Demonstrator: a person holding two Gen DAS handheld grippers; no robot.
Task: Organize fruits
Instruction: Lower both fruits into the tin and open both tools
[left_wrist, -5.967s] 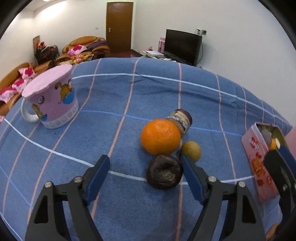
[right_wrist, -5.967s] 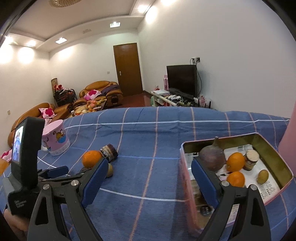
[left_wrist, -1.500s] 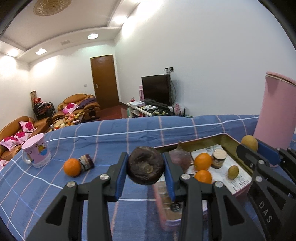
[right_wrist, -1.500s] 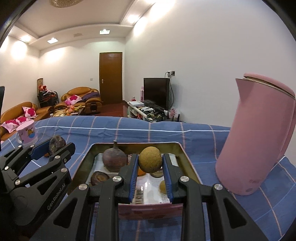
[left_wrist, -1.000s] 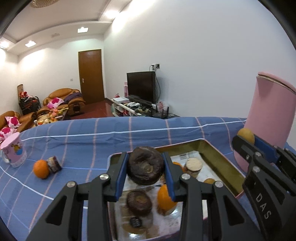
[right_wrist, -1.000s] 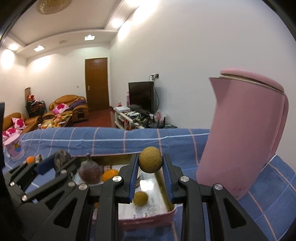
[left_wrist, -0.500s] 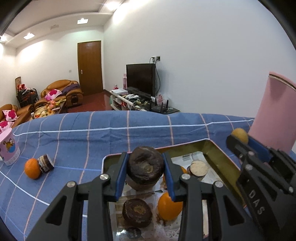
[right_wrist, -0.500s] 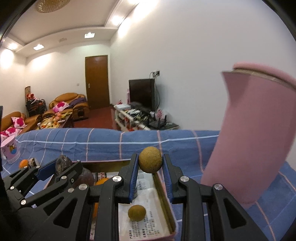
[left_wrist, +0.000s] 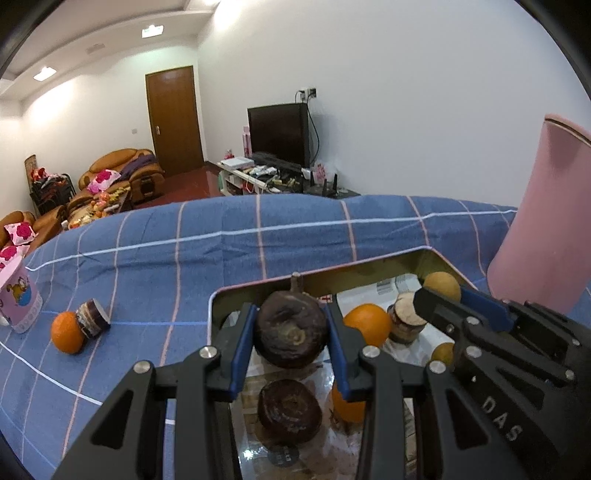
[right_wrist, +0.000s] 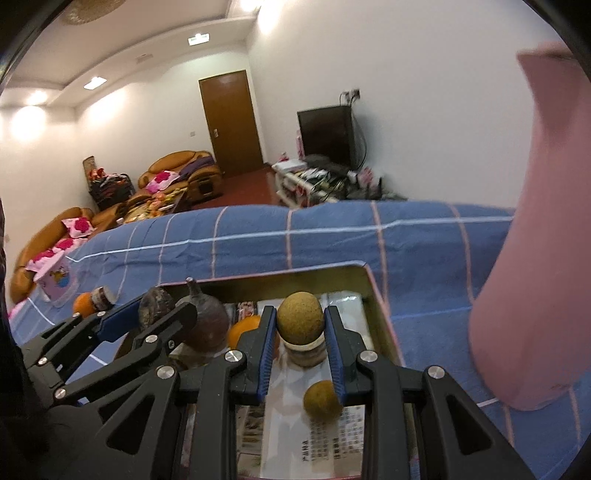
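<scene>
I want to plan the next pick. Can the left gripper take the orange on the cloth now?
Probably not: the left gripper is shut on a dark fruit, and the orange lies away to its left.

Dark wrinkled fruit and tan fruit above tin

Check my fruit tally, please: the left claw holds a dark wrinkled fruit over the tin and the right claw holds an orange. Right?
Not quite. The right claw holds a small tan-brown round fruit, not an orange, as the right wrist view shows. The left claw does hold the dark wrinkled fruit over the tin.
</scene>
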